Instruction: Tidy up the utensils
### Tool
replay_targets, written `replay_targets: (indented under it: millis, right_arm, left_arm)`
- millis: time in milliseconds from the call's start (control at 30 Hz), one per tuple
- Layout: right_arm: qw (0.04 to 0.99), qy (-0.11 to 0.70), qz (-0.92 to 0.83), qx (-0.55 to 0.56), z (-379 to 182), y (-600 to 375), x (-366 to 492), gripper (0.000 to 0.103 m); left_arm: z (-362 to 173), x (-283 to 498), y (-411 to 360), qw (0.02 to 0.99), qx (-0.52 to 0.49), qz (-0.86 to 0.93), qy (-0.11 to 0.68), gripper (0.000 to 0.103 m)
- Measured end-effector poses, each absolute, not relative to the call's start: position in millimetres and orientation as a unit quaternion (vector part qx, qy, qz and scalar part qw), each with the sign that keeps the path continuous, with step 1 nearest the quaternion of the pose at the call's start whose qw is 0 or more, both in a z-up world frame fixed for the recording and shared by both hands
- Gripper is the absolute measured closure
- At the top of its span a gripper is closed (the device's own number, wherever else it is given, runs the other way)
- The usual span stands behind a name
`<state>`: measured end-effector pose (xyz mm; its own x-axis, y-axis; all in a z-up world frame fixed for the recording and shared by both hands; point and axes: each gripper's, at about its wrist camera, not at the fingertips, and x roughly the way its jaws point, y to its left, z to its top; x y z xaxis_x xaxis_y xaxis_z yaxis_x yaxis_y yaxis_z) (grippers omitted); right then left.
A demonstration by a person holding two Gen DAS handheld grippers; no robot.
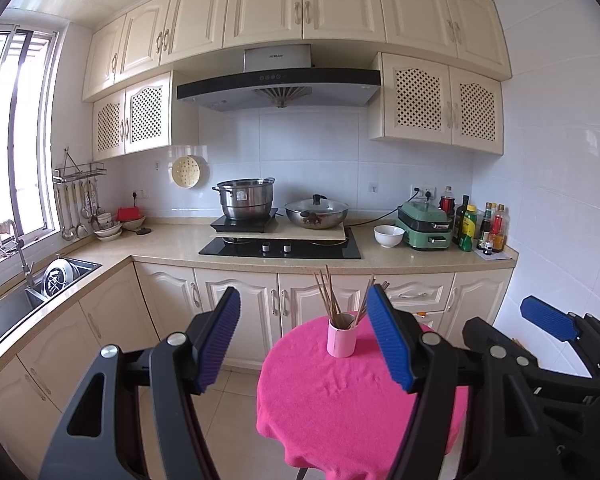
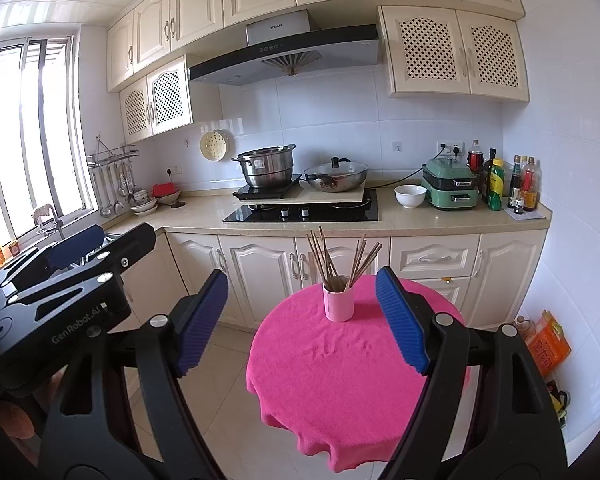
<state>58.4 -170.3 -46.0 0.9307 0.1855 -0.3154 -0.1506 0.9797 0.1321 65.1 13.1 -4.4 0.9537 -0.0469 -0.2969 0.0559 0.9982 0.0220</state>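
A pink cup (image 1: 341, 338) (image 2: 338, 303) stands upright on a round table with a pink cloth (image 1: 340, 408) (image 2: 340, 376). Several brown chopsticks (image 1: 332, 300) (image 2: 332, 262) stand in the cup, fanned out. My left gripper (image 1: 306, 338) is open and empty, held back from the table with the cup between its blue pads. My right gripper (image 2: 302, 322) is open and empty too, also short of the cup. Each gripper shows at the edge of the other's view: the right one (image 1: 548, 322) and the left one (image 2: 76, 248).
Behind the table runs a kitchen counter (image 1: 400, 258) with a hob (image 1: 280, 248), a steel pot (image 1: 246, 198), a lidded wok (image 1: 316, 212), a white bowl (image 1: 389, 236), a green cooker (image 1: 424, 226) and bottles (image 1: 480, 226). A sink (image 1: 28, 300) is at left. An orange pack (image 2: 548, 346) lies on the floor at right.
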Motion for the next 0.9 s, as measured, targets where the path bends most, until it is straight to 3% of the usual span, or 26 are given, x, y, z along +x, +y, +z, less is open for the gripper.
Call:
replay_targets:
  millis: [900]
  right_arm:
    - [0.981,0.170,0.081,0.054,-51.4,-163.0,76.6,0.027]
  left_arm:
    - [-11.6,87.9,17.8,0.987,0.017,-0.027,0.157,0.038]
